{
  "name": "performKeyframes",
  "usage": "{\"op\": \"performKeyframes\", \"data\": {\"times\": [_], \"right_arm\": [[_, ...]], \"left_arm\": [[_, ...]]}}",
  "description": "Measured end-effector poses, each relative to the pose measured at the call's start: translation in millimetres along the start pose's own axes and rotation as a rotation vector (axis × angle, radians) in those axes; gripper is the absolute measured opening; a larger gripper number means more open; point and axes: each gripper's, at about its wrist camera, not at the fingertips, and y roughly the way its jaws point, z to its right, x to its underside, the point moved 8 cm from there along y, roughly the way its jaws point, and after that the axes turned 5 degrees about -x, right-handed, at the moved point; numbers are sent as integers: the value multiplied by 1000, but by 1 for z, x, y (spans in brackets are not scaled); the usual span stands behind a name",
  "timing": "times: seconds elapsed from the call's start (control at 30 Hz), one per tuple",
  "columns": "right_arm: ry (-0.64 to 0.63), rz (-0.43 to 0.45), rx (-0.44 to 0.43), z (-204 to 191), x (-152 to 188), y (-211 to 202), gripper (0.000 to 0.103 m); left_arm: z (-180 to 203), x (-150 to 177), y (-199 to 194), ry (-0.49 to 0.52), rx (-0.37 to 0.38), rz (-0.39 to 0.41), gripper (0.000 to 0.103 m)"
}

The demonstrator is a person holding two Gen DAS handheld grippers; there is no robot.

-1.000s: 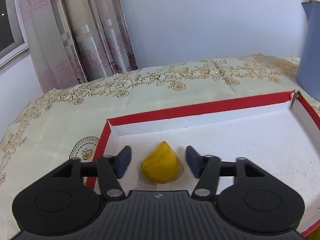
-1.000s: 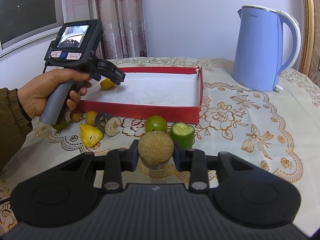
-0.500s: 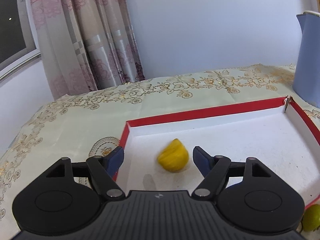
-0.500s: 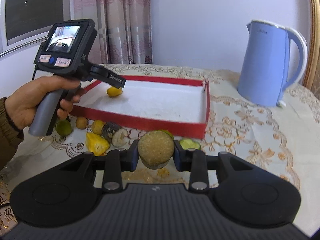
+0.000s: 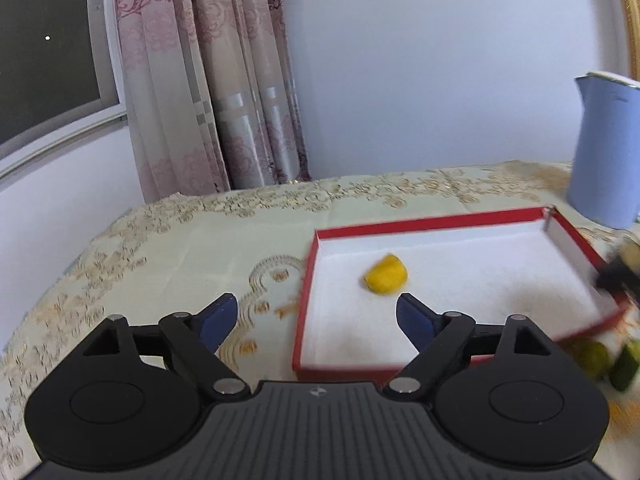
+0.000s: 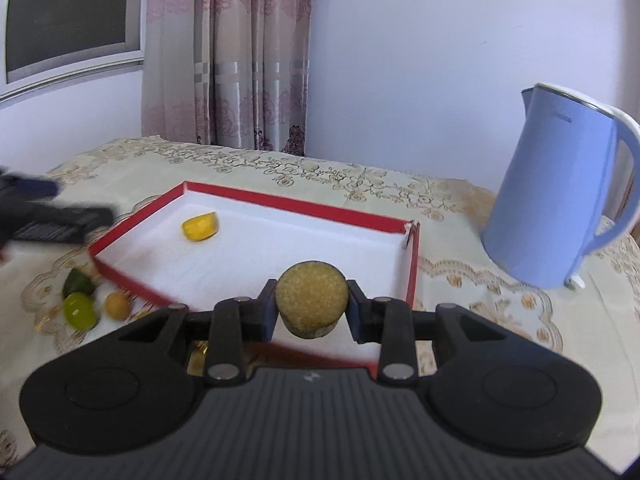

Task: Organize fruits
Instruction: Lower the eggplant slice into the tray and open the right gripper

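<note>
One yellow fruit piece point(image 5: 386, 279) in red tray point(image 5: 420, 224), frame centre | left gripper point(image 5: 314, 320) jaws just opening, empty | right gripper point(image 6: 312, 306) clamped on round tan fruit point(image 6: 311, 298), lower centre, above tray's near edge | next: lower into tray, release

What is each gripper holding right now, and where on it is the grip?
The right gripper clamps the round tan fruit piece by its two sides. The left gripper holds nothing, its jaws having just opened.
</note>
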Motion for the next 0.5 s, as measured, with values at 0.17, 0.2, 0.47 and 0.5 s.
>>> {"op": "performKeyframes", "data": {"times": [0.17, 0.2, 0.47, 0.5], "right_arm": [[10, -44, 18, 14, -10, 38, 32], [8, -55, 23, 17, -11, 45, 32], [44, -132, 56, 36, -18, 91, 32], [47, -141, 59, 38, -17, 95, 32]], "left_arm": [[0, 26, -15, -31, 29, -24, 87], [0, 30, -16, -36, 32, -28, 88], [-5, 48, -15, -34, 8, -52, 96], [-8, 49, -15, -38, 5, -51, 96]]}}
